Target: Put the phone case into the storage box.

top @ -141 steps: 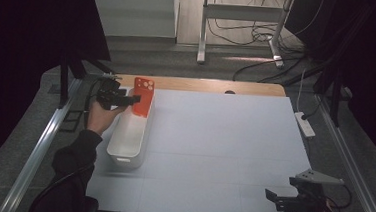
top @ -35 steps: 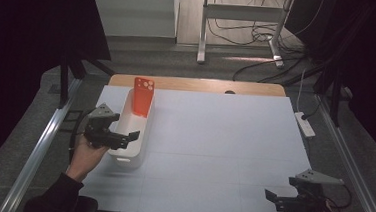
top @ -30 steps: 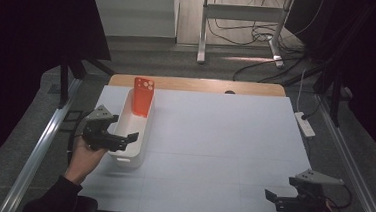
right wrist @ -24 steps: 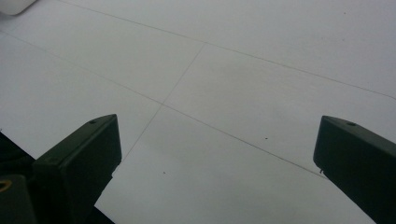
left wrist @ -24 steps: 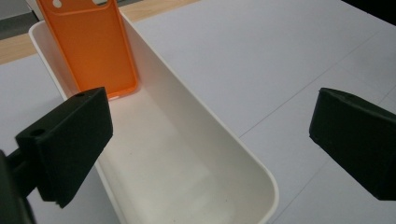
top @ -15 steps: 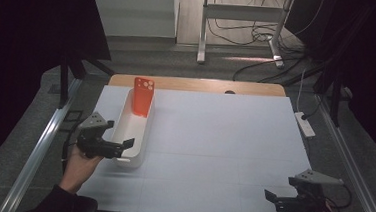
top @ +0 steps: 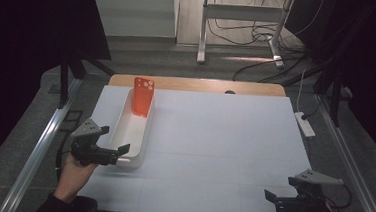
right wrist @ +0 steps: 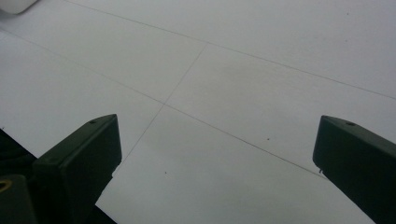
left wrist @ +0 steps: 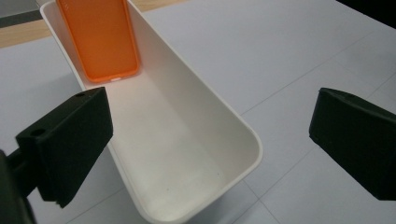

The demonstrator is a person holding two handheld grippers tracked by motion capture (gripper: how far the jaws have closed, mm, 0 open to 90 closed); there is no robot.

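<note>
Your counter (top: pixel 214 138) takes up the middle of the high view, a white sheet with a wooden strip along its far edge. Nearly all of it from the centre to the right is bare, crossed by thin seam lines. A metal rail (top: pixel 40 148) runs down the lower left just outside the counter's left edge, and a white power strip (top: pixel 306 124) lies just off the right edge at mid height.

The long white tray (top: pixel 141 133) sits in the left part of the frame, its length running toward the far edge. Its near, rounded end lies at lower left. In your left tongs' view the tray's interior is bare white from the near end up to the top of the frame.

The orange phone case (top: pixel 143 96) stands at the tray's far end, leaning against the end wall, camera cut-outs uppermost. In the left tongs' view it shows at the upper left, its lower edge resting on the tray floor.

Your left tongs (top: pixel 115 142) hang at the tray's near end, released and spread wide, grasping nothing; one jaw is outside the left wall, the other over the near rim. The case is well apart from them, the whole tray length beyond.

Your right tongs (top: pixel 270 197) sit in the lower right corner near the counter's front edge, spread wide over bare sheet.
</note>
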